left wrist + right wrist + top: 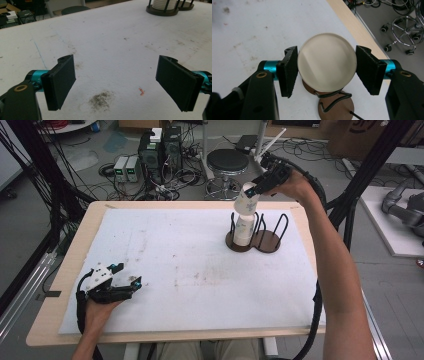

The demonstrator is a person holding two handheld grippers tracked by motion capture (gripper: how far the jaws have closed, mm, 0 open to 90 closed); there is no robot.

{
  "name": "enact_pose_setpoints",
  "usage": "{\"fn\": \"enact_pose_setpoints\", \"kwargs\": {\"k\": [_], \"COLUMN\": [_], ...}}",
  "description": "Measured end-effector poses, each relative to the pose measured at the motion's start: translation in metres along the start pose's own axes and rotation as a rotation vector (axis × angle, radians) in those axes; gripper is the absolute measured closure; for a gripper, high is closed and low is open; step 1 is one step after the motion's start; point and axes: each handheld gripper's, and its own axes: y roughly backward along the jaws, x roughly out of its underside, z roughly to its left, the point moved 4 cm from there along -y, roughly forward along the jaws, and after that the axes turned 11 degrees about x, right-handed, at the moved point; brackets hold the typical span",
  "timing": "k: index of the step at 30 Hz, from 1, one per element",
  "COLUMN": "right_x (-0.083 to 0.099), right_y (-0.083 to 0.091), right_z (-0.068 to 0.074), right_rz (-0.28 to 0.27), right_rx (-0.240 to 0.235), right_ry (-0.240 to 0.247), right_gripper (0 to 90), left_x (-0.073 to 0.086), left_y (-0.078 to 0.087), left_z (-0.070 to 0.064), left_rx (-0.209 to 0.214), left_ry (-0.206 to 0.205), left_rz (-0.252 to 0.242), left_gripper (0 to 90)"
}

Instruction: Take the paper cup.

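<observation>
My right hand-held gripper (256,184) is up over the far right part of the tabletop (70,265), its jaws closed on a white paper cup (247,200). In the right gripper view I look straight down onto the cup's round base (327,65), with one black pad pressed against each side of it. The cup is tilted in the high view and sits at the top of a stack of cups (243,230) standing in a dark wire cup holder (260,240); I cannot tell whether it is touching the cup beneath it or is just clear. The holder has two round brown bases side by side with black wire uprights, and it stands near the far right corner of the white cloth (165,265) that covers the tabletop. The stack is in the holder's left ring; the right ring holds nothing that I can see.

My left hand-held gripper (122,287) rests low at the near left corner of the tabletop, jaws spread wide and holding nothing. In the left gripper view there is only stained cloth between the pads, with a dark smudge (101,100) and a small orange fleck (141,91) on it, and the holder (163,10) well apart at the far side.

Beyond the far edge, a black stool (228,162) stands on the floor.
</observation>
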Motion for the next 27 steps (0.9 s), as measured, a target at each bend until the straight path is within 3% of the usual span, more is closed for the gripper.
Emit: {"fn": "enact_pose_setpoints", "kwargs": {"k": [10,15,20,22,27], "right_x": [-0.004,0.006,0.024,0.038,0.053], "right_y": [0.019,0.030,0.042,0.046,0.046], "right_z": [0.005,0.019,0.038,0.053,0.071], "right_rz": [-0.028,-0.076,-0.192,-0.258,-0.331], "right_rx": [0.015,-0.003,-0.042,-0.066,-0.088], "right_ry": [0.010,0.000,-0.008,-0.023,-0.033], "right_gripper": [38.5,38.5,38.4,38.4,38.4], "left_x": [0.000,0.000,0.000,0.000,0.000], "left_y": [0.000,0.000,0.000,0.000,0.000], "left_z": [0.000,0.001,0.000,0.000,0.001], "left_rx": [0.000,0.003,0.006,0.006,0.009], "left_ry": [0.002,0.007,-0.004,0.000,0.009], "left_rz": [-0.003,0.000,0.003,0.002,0.000], "left_gripper": [16.0,16.0,16.0,16.0,16.0]}}
